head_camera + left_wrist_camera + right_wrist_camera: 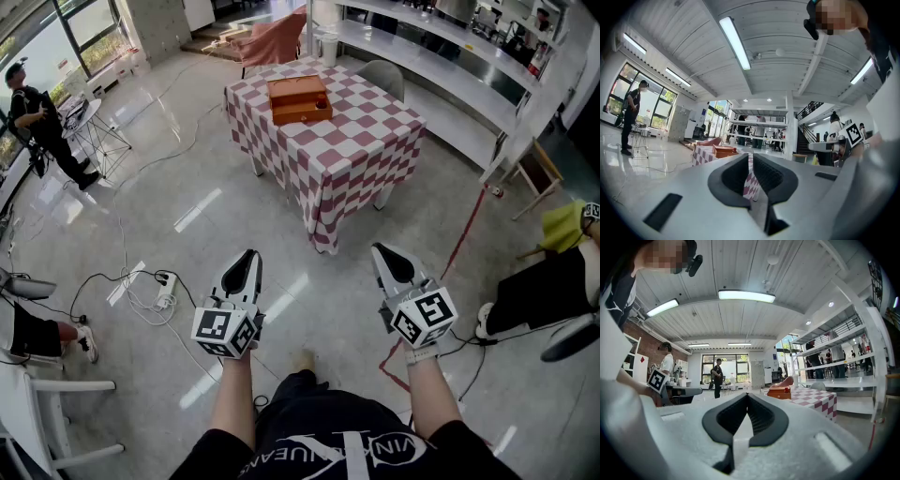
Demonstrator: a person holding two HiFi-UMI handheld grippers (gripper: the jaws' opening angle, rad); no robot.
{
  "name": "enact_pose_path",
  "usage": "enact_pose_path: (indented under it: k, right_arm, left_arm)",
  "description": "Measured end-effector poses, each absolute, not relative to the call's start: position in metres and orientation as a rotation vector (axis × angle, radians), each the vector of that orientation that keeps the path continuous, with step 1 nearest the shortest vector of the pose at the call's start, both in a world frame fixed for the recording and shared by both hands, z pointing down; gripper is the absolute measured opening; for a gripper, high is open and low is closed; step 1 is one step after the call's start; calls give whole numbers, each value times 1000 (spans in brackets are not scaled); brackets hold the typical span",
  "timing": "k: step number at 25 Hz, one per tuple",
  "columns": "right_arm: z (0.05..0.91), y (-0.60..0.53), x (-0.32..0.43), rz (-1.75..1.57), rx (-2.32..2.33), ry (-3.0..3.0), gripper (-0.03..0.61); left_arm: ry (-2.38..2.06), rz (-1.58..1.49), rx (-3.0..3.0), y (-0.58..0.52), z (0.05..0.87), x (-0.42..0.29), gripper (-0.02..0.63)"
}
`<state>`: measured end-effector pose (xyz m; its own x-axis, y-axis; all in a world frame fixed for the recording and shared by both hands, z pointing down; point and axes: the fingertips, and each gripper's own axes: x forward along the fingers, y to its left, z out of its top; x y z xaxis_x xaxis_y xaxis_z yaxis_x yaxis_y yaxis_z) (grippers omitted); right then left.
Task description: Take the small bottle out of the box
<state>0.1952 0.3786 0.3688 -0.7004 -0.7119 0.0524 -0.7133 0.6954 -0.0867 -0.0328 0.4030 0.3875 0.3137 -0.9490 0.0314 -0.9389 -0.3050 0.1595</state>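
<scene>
Frankly, the small bottle is hard to pick out from this far back. The right gripper view shows a red-topped speck [787, 390] at the near end of the box [777, 393], and I take that for it, though I cannot tell its long axis or whether it stands or lies.

From the head view, the orange box [300, 98] sits on the far half of the checked table [352, 164], long side across the person's line of sight, set back from every edge of the cloth.

Table and box lie straight ahead of the person and well apart from both tools, with open floor between. The left gripper [249, 255] and right gripper [382, 250] hang side by side at waist height, pointing forward, and the box falls about midway between their lines. Neither looks clearly nearer to me.

The right one's jaws are pressed together on nothing. The left one's stand a narrow slit apart, with only the cloth showing through.

I judge the whole approach remains to be made, and the near table corner is what the person will meet first. The straight path looks free. A power strip [165, 285] and its cables trail off to the left, a red floor line [465, 234] runs on the right, and a seated person [539, 286] is beyond it.
</scene>
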Motion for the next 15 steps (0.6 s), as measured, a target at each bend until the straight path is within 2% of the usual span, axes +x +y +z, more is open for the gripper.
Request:
enact_pose_path:
  k: [15]
  right_arm:
    - [386,290,151,163,1268,-2845,6]
  left_arm:
    - [-1700,-73,2459,310,401,-76,32]
